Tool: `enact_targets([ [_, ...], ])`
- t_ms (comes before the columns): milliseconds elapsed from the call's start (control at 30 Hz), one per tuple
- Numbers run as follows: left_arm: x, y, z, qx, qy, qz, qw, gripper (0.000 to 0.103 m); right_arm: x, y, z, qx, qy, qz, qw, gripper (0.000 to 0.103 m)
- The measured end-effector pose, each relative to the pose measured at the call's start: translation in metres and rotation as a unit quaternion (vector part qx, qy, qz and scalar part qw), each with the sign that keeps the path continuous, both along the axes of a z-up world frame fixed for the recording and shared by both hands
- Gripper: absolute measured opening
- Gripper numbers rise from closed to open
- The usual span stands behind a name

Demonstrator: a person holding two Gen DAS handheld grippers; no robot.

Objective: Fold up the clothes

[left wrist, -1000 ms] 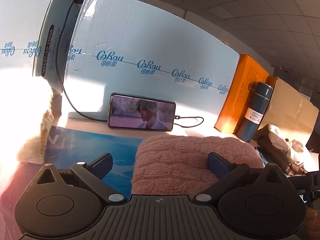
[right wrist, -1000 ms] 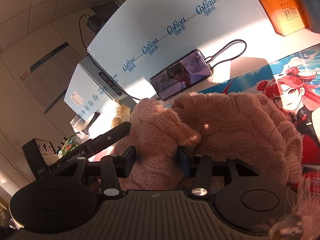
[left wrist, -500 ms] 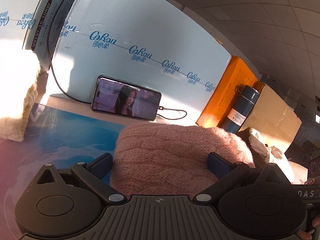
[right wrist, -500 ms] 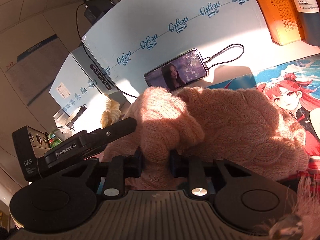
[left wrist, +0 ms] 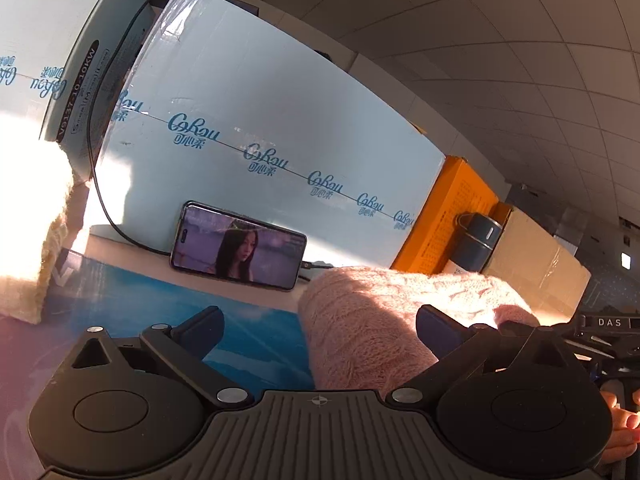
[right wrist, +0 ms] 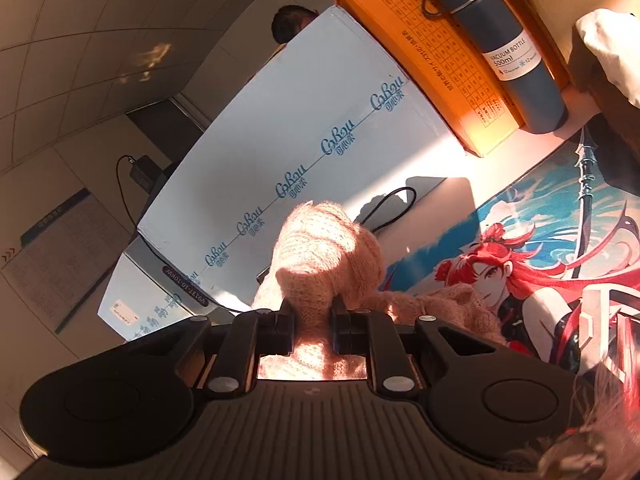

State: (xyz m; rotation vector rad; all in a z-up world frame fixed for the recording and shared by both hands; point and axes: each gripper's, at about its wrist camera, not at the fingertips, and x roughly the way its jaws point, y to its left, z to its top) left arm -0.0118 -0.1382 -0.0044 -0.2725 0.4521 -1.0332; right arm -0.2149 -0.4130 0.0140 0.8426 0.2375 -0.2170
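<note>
At twelve o'clock of our right gripper (right wrist: 313, 326), the pinched pink sweater (right wrist: 326, 248) has lifted higher — fold underway; left gripper (left wrist: 320, 330) stays spread.

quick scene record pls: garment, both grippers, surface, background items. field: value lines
garment: fuzzy pink cable-knit sweater, bunched on the mat
right hand-held gripper: shut on a raised bunch of the sweater
left hand-held gripper: open, sweater between its fingers, not clamped
surface: printed anime desk mat
background: black smartphone playing video, propped against pale blue carton; dark blue vacuum bottle beside orange box
</note>
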Motion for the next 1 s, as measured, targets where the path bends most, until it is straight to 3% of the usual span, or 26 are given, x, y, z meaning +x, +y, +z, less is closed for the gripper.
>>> enact_targets([
  [133,-0.004,-0.027,0.007,0.036,-0.029,0.001,0.9989,0.103,-0.012,-0.006,-0.019,0.020,0.014,-0.029,0.999,0.015],
  [400,0.003,-0.067,-0.014,0.136,-0.014,-0.017,0.9905,0.103,-0.017,-0.016,-0.052,0.033,0.052,-0.072,0.995,0.018],
  [533,0.007,-0.088,-0.024,0.186,-0.006,-0.026,0.9823,0.103,-0.012,-0.012,-0.056,0.011,0.075,-0.083,0.994,0.022],
  [667,0.015,-0.076,-0.029,0.144,0.042,-0.031,0.9881,0.103,-0.014,-0.005,-0.056,-0.009,0.068,-0.093,0.993,0.025],
  [767,0.019,-0.062,-0.031,0.095,0.095,-0.035,0.9902,0.103,-0.026,-0.006,-0.057,0.007,0.032,-0.116,0.993,0.054],
  [800,0.019,-0.059,-0.031,0.085,0.110,-0.039,0.9896,0.103,-0.031,-0.007,-0.056,0.007,0.023,-0.134,0.991,0.069],
  [833,0.020,-0.056,-0.031,0.074,0.124,-0.042,0.9886,0.103,-0.037,-0.008,-0.055,0.008,0.014,-0.152,0.988,0.075],
  [900,0.014,-0.056,-0.029,0.061,0.123,-0.055,0.9890,0.103,-0.045,-0.010,-0.054,0.009,0.003,-0.178,0.984,0.078],
  [1000,0.005,-0.066,-0.033,0.067,0.130,-0.094,0.9849,0.103,-0.037,-0.011,-0.056,0.018,0.025,-0.157,0.987,0.080],
])
